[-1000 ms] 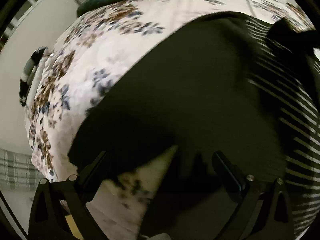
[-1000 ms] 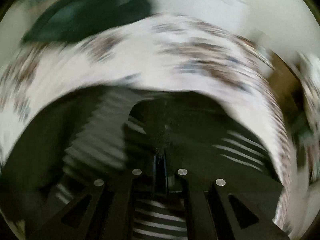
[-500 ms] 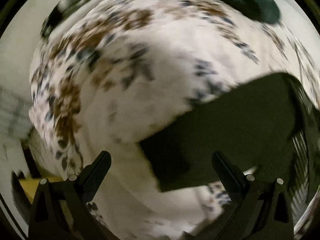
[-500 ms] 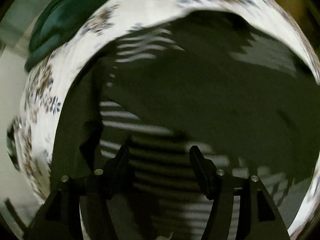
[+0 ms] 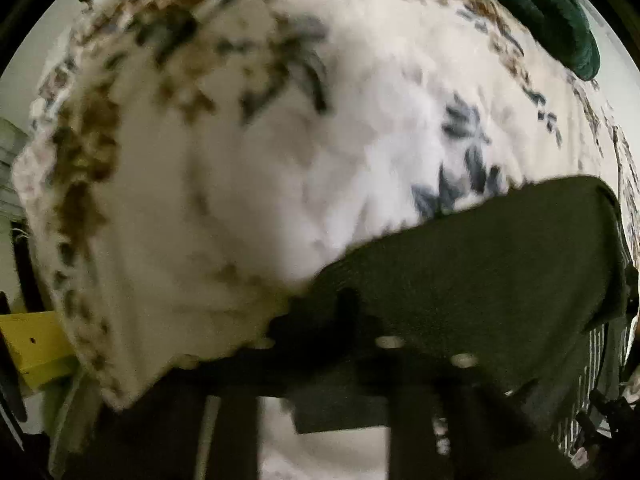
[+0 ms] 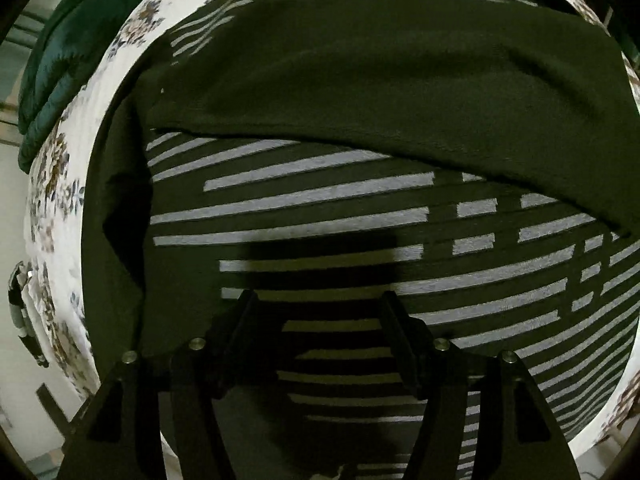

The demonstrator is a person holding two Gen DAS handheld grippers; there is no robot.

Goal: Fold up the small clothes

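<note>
On the white bed cover with brown and blue flowers (image 5: 240, 200) lies the dark green garment with pale grey stripes (image 6: 320, 220), whose edge sits between the closing fingers of the left gripper (image 5: 352, 320), while the right gripper (image 6: 320, 312) hovers half open, holding nothing.

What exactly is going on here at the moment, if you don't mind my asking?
A person with a gripper in each hand is folding a dark garment with white stripes on a floral bedspread. The left gripper is closing its jaws at the garment's edge. The right gripper hangs over the striped part, jaws apart, gripping nothing.
</note>
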